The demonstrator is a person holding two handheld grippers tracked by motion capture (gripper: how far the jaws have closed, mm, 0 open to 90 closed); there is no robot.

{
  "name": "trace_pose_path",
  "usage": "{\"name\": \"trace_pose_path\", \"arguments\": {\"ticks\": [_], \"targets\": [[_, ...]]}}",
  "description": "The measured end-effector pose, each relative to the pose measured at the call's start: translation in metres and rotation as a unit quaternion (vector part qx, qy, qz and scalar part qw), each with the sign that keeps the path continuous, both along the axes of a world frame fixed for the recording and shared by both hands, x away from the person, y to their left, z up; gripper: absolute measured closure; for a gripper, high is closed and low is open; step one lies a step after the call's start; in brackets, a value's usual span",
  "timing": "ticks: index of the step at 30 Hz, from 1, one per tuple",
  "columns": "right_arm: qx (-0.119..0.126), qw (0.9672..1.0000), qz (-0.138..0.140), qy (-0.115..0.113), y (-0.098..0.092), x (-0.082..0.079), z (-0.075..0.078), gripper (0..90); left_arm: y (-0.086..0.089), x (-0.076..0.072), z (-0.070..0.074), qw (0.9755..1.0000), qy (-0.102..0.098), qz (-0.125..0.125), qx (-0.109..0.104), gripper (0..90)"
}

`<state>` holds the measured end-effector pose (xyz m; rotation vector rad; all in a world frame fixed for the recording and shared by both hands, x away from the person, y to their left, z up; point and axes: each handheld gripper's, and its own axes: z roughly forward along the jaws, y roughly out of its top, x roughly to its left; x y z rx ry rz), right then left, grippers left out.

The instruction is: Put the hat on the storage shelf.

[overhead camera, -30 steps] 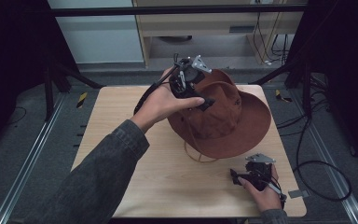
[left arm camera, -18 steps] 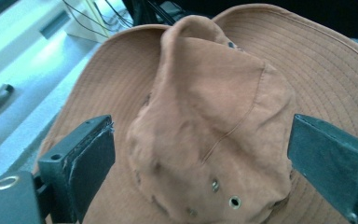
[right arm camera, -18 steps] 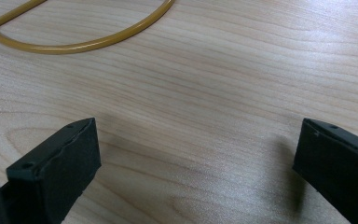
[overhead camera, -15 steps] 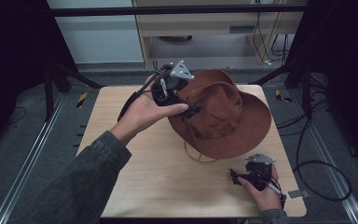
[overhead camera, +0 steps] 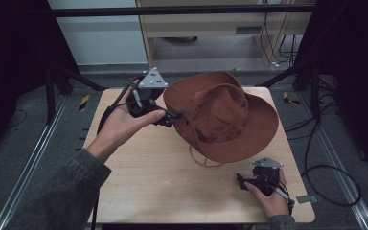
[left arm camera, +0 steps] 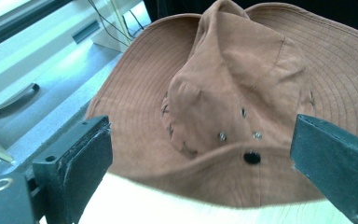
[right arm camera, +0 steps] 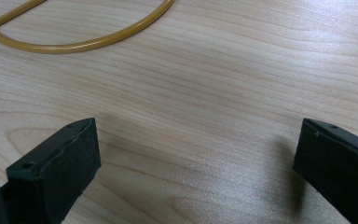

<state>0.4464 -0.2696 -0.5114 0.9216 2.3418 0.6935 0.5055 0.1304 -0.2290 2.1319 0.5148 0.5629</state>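
Note:
A brown wide-brimmed hat (overhead camera: 220, 112) lies crown up on the wooden table (overhead camera: 172, 191), right of the middle. Its tan chin cord (overhead camera: 203, 160) loops out from under the near brim. My left gripper (overhead camera: 172, 115) hovers just left of the hat, jaws open and pointing at the brim. In the left gripper view the hat (left arm camera: 242, 93) sits ahead of my open left gripper (left arm camera: 203, 154), with nothing between the jaws. My right gripper (overhead camera: 242, 181) rests low at the table's front right, open. In the right gripper view the cord (right arm camera: 74, 44) curves ahead of my right gripper (right arm camera: 196, 158), over bare wood.
A pale cabinet (overhead camera: 206, 28) stands behind the table. Black frame posts (overhead camera: 311, 72) flank the far corners, and cables (overhead camera: 326, 167) trail over the floor at the right. Metal rails (overhead camera: 33, 163) run along both sides of the table.
My left gripper has drawn back leftward from over the hat's crown to beside its left brim. The hat and my right gripper have stayed put.

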Motion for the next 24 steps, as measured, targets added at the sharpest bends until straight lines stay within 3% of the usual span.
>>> {"name": "trace_pose_path", "arguments": {"ticks": [11,24], "targets": [[0.000,1.0000,0.000,-0.001,0.000,0.000,0.000,0.5,0.042,-0.015,-0.023,0.9996,0.007,0.026,-0.011,4.5],[0.000,1.0000,0.000,-0.001,0.000,0.000,0.000,0.5,0.070,-0.021,-0.081,0.9982,0.033,0.048,-0.012,5.1]]}}
